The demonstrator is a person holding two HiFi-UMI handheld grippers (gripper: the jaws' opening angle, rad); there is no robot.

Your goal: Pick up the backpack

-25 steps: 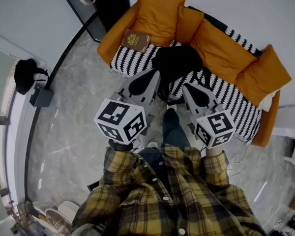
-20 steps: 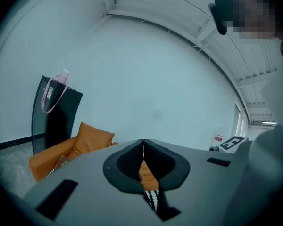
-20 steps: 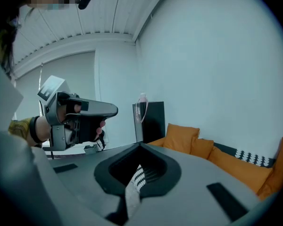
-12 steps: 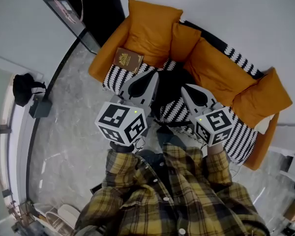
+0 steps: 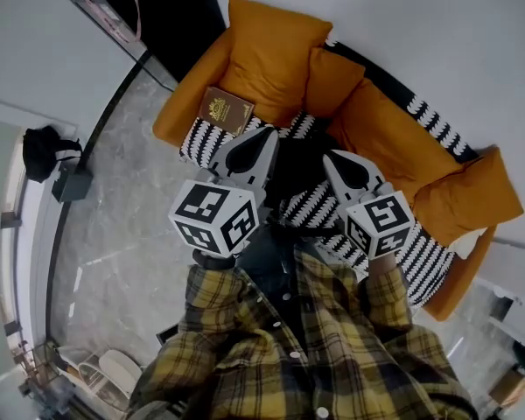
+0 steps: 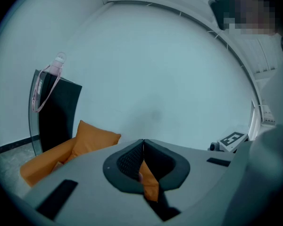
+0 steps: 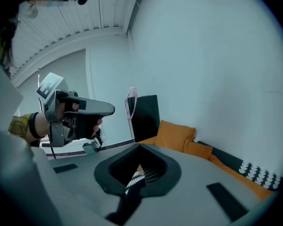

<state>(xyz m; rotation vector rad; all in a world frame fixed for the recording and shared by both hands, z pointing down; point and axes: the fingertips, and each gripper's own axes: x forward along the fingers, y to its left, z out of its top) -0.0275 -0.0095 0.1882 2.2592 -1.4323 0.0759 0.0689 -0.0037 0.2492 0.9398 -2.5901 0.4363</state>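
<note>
Head view looks steeply down on the orange sofa, so every place below is given from it. Far to the left of the sofa, on the floor by the wall, lies a small dark bag; I judge it is not your target. On the sofa's left end rests a brown book, flat on the striped cover.

Next comes your left gripper, over the front edge of the sofa. Its jaws are pressed together with nothing between them; its own view shows only orange fabric behind the tips. The black backpack sits on the middle of the sofa seat, between your two grippers and partly hidden by them. Your right gripper hangs just right of the backpack, its jaws also pressed together and empty.

Both grippers point at the seat on either side of the backpack, probably because you intend to take it from two sides. For this the jaws must first be spread. At the sofa's right end an orange cushion leans, well apart from the backpack.
</note>
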